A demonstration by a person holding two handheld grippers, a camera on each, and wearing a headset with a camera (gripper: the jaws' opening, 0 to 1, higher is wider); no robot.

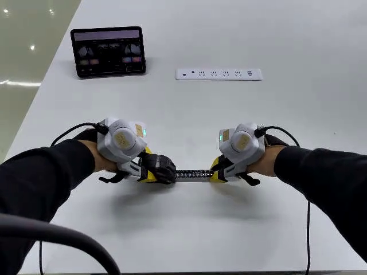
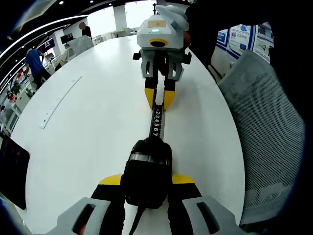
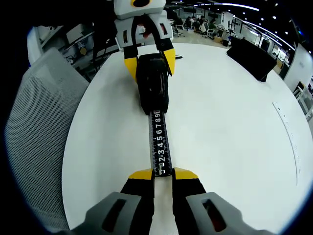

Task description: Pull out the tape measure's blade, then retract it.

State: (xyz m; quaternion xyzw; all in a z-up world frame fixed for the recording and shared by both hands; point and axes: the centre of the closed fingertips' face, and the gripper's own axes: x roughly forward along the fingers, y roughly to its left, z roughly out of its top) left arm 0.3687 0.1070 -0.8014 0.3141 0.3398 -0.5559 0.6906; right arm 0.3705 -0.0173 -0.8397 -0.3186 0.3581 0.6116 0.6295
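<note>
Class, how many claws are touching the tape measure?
2: the left claw clamps the tape measure's black case; the right claw pinches the end of its pulled-out blade.

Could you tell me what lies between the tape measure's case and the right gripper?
The extended blade, printed with numbers, runs straight from the case to the right gripper, which pinches its end; the right gripper view shows this clearly.

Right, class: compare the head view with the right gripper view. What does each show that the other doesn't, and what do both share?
Head view: the person's right hand and sleeve. Right gripper view: readable numerals on the blade, a mesh chair back. Shared: left gripper clamping the tape measure case, right gripper pinching the blade's tip, white table.
</note>
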